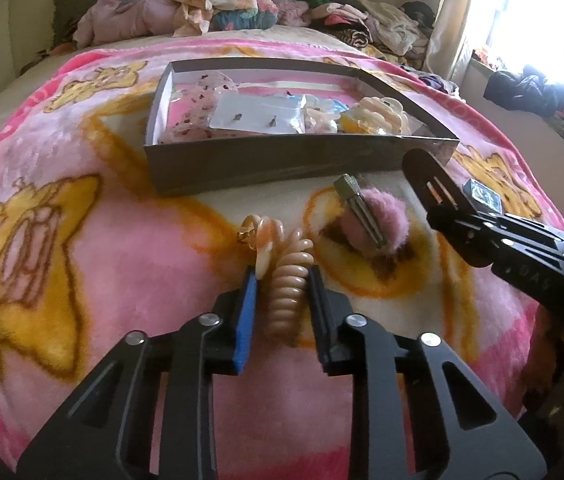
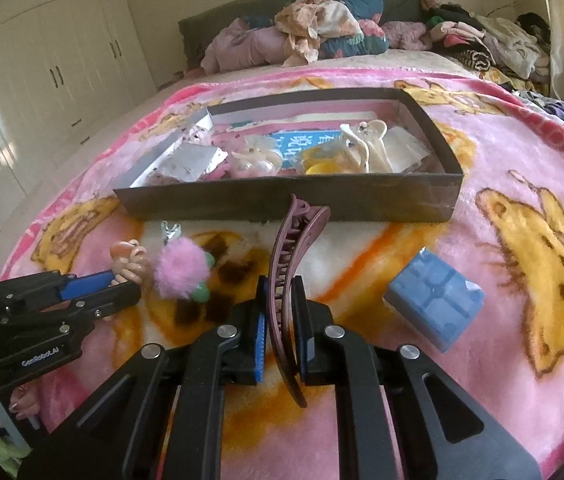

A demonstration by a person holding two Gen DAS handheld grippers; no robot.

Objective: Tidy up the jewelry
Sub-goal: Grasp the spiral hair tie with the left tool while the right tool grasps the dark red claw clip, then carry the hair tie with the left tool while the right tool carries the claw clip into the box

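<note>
Only in the right wrist view: blue box [image 2: 434, 300] on the blanket [image 2: 482, 152]. Right gripper [image 2: 282, 300] fingers pinching a purple hair clip [image 2: 288, 264], long axis pointing toward the tray [image 2: 282, 200]. Left gripper [image 1: 282, 284] fingers pinching a peach spiral hair tie [image 1: 288, 284], lengthwise along them.

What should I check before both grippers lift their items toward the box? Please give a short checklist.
1. Left gripper fingers around the coil hair tie: ok.
2. Right gripper shut on the purple hair clip: ok.
3. Box open on top: ok.
4. Free room inside the box: cannot tell, it looks crowded.
5. Pink pompom clip apart from both grips: ok.
6. Coil hair tie held firmly: cannot tell.
</note>
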